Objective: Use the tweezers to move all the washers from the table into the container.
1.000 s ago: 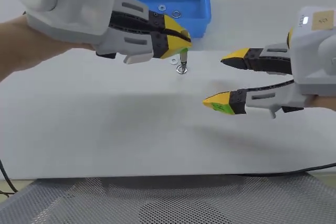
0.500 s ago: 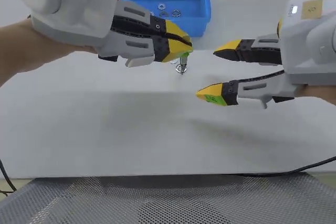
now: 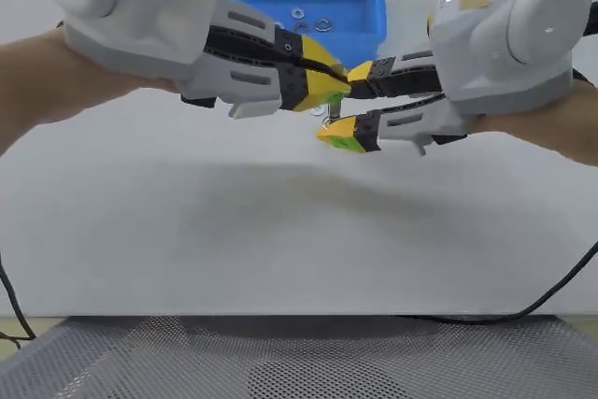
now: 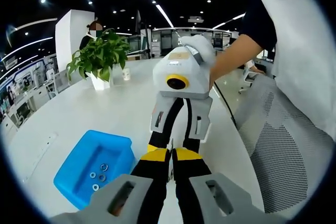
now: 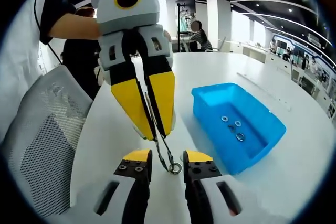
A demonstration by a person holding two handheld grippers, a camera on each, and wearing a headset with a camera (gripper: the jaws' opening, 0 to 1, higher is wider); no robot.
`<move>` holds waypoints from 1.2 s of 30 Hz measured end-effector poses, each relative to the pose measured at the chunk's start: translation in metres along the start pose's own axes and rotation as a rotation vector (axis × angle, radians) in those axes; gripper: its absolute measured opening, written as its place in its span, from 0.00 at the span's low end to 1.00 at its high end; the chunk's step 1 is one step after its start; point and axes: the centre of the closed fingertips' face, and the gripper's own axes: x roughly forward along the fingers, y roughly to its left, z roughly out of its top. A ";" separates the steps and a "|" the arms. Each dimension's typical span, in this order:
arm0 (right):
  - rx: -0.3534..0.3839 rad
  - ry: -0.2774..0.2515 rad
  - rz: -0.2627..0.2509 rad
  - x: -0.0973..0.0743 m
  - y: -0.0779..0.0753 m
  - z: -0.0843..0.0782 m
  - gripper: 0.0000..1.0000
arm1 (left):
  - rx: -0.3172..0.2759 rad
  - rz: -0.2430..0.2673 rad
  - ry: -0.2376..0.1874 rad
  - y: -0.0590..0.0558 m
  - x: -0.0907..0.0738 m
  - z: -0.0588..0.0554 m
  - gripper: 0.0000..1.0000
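**Washer nipped just short of the container**

The right gripper (image 5: 168, 157) stands wide open and holds nothing, with one jaw on either side of the washer (image 5: 175, 168). The washer is a small bright metal ring, low over the white worktop (image 3: 280, 231) toward its far edge; I cannot tell whether it is lifted. It is probably light, stiff and slippery, so it is best pinched across its band. The tweezers (image 5: 164, 150) are squeezed nearly closed with their tips on the washer's rim, and the left gripper (image 5: 157, 132) clamps them. Beyond, the blue container (image 5: 215, 129) holds other washers (image 5: 240, 137).

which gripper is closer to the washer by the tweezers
Right. The right gripper flanks the washer with open jaws; the left gripper stands off, shut on the tweezers reaching it.
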 end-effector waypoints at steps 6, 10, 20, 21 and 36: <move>-0.022 0.034 0.034 0.003 -0.002 -0.007 0.20 | -0.003 0.001 0.003 0.001 -0.001 -0.001 0.06; -0.043 0.034 0.044 0.003 -0.001 -0.006 0.15 | -0.009 0.003 0.000 0.002 -0.002 -0.001 0.06; -0.070 0.044 0.056 0.004 0.000 -0.005 0.11 | -0.013 0.005 0.001 0.003 -0.002 -0.001 0.06; -0.071 0.044 0.056 0.004 0.000 -0.005 0.11 | -0.016 0.005 0.002 0.003 -0.002 -0.001 0.06; -0.066 0.032 0.052 0.003 0.002 -0.002 0.11 | -0.029 0.009 0.004 0.004 -0.001 0.001 0.07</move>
